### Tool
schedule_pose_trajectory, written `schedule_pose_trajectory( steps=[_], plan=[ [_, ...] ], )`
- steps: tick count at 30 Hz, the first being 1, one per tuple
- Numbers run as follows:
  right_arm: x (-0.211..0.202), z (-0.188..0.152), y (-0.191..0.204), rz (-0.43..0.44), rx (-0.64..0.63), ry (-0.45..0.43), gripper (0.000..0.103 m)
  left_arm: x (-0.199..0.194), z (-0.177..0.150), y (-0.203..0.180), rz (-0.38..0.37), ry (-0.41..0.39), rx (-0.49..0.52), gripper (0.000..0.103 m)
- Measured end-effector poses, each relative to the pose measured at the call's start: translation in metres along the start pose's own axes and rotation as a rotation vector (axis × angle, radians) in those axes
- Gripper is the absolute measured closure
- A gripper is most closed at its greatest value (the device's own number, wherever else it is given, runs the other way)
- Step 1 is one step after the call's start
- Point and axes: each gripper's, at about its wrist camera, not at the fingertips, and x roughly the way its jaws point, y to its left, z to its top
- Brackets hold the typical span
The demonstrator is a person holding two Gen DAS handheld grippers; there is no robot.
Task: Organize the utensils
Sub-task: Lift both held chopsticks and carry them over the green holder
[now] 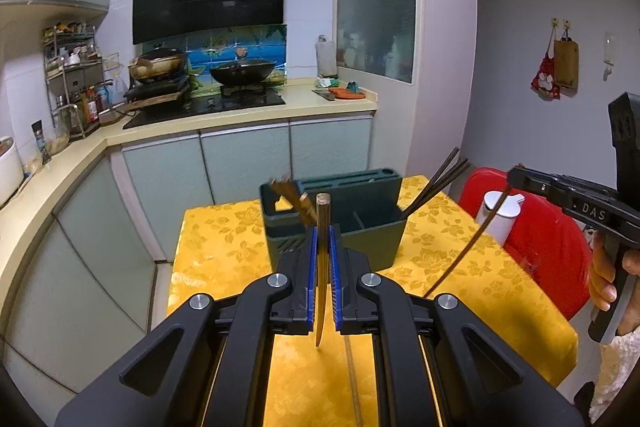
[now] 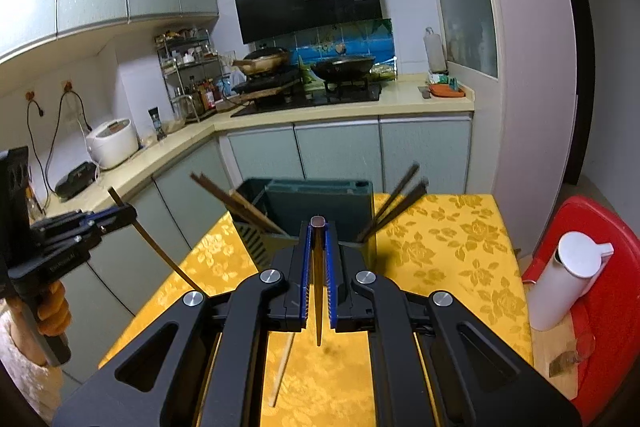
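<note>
Wooden chopstick (image 1: 322,269), light and stiff, clamped upright in left gripper (image 1: 322,239) above yellow tablecloth (image 1: 224,247); smooth shaft, likely to slip or pivot, so best taken near mid-length. Ahead: dark green utensil holder (image 1: 362,227), chopsticks (image 1: 438,183) already leaning in both end compartments. Darker chopstick (image 2: 319,279) pinched likewise in right gripper (image 2: 318,239). Partial lettering "DAS" legible on right gripper body, as viewed from left wrist camera.
</note>
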Motion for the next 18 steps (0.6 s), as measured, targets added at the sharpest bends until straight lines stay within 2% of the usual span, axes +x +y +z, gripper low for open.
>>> schedule_pose_trajectory(
  steps=[10, 14, 18],
  plan=[
    [-0.006, 0.052, -0.003, -0.001, 0.015, -0.039, 0.096, 0.0, 0.057, -0.03, -0.003, -0.042, 0.051, 0.097],
    [-0.008, 0.074, -0.002, -0.029, 0.008, -0.07, 0.096, 0.005, 0.086, -0.035, -0.015, -0.065, 0.029, 0.097],
    [-0.006, 0.093, -0.002, -0.057, 0.002, -0.101, 0.096, 0.015, 0.113, -0.037, 0.008, -0.097, 0.009, 0.097]
  ],
)
